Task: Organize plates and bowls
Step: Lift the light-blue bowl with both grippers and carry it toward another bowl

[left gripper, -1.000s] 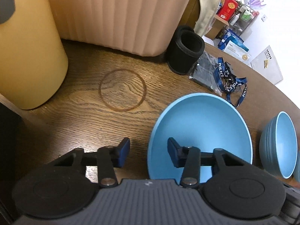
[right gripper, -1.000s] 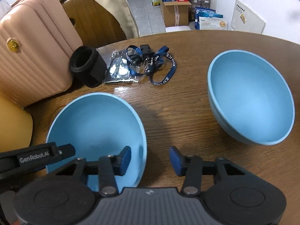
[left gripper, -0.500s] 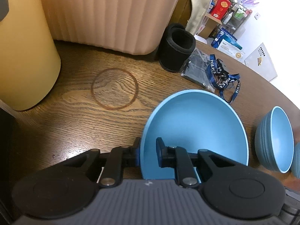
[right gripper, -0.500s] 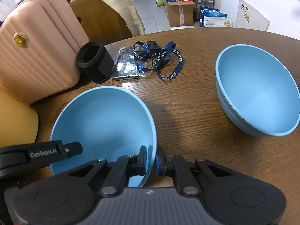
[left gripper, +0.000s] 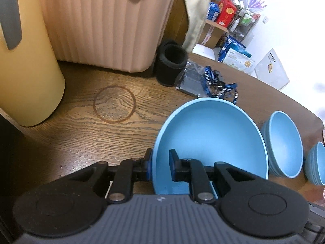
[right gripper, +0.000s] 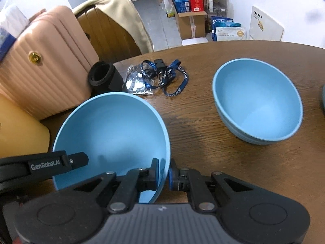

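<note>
Large bowl gripped from both sides, sorting only partly done

The left gripper [left gripper: 159,165] was clenched on the big blue bowl [left gripper: 211,134] at its nine o'clock rim, the right gripper [right gripper: 163,173] clamped on the three o'clock rim. A stack of medium bowls [left gripper: 284,144] sat on the desk [left gripper: 113,134] at three o'clock, smaller bowls [left gripper: 316,164] beyond; the big bowl seemingly remained to be placed.
</note>
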